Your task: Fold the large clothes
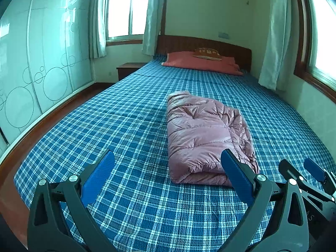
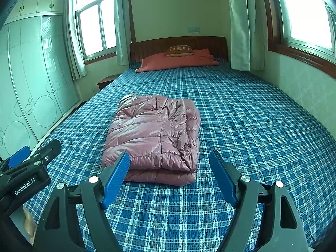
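A wide bed (image 1: 130, 126) under a blue checked sheet fills a small bedroom, its headboard at 12 o'clock, with curtained windows at 11 and 2 o'clock; the flat sheet gives a clear surface for folding

A red pillow (image 2: 178, 62) lies at the head end, out of the working space

A pink quilted jacket (image 2: 155, 134) rests near the middle of the bed, already doubled into a thick rectangle with stacked layers showing along its near edge, so the folding looks finished or nearly so

The left gripper (image 1: 168, 174) hangs above the sheet at 6 o'clock, jaws spread wide and empty, the jacket at its 1 o'clock

The right gripper (image 2: 169, 175) hangs alongside, also wide apart and holding nothing, the jacket at its 12 o'clock; both seem drawn back, leaving the bundle to sit by itself
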`<state>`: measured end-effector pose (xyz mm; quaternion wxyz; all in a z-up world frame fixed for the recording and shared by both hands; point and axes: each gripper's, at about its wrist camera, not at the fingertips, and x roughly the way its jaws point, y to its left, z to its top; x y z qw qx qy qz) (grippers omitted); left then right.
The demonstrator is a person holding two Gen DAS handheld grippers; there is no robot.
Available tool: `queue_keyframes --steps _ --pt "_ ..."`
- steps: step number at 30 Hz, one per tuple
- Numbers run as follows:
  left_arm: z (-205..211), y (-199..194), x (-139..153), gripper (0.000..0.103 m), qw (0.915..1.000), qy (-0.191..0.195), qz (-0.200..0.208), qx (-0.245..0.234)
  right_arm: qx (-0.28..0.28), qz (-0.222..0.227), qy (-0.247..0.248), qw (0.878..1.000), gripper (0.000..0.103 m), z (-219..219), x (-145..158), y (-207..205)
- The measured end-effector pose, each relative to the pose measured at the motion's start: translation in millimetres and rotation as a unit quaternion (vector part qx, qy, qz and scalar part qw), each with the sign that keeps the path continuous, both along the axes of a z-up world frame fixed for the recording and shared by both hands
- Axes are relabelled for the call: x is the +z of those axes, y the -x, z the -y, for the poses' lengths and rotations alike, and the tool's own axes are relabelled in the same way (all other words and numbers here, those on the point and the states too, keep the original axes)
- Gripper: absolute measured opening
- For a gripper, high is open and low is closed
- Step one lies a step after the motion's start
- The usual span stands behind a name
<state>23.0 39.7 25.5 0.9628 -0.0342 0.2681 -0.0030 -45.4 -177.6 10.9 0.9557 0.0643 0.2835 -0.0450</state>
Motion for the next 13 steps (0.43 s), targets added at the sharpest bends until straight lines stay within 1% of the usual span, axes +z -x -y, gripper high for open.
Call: queue_keyframes --steps 3,7,10,12,13 --pt "0 -3 -1 0.101 1.0000 -0.007 0.002 -0.003 0.001 -0.001 -0.002 1.000 0.077 1 -2 -2" --pt "-3 -11 -6 0.101 1.0000 -0.004 -0.001 0.001 0.002 -0.004 -0.002 1.000 0.077 2 -6 -5" --pt "-8 -24 -17 0.101 0.9999 -0.004 -0.012 0.000 -0.001 -0.007 -0.002 1.000 0.077 7 -11 -9" --pt "-11 -36 -29 0.101 0.9995 -0.017 -0.026 0.005 -0.006 -0.010 -0.005 1.000 0.077 13 -18 -14" --pt "-12 -42 -35 0.101 0.9991 -0.023 -0.035 0.007 -0.010 -0.013 -0.005 1.000 0.079 18 -23 -17"
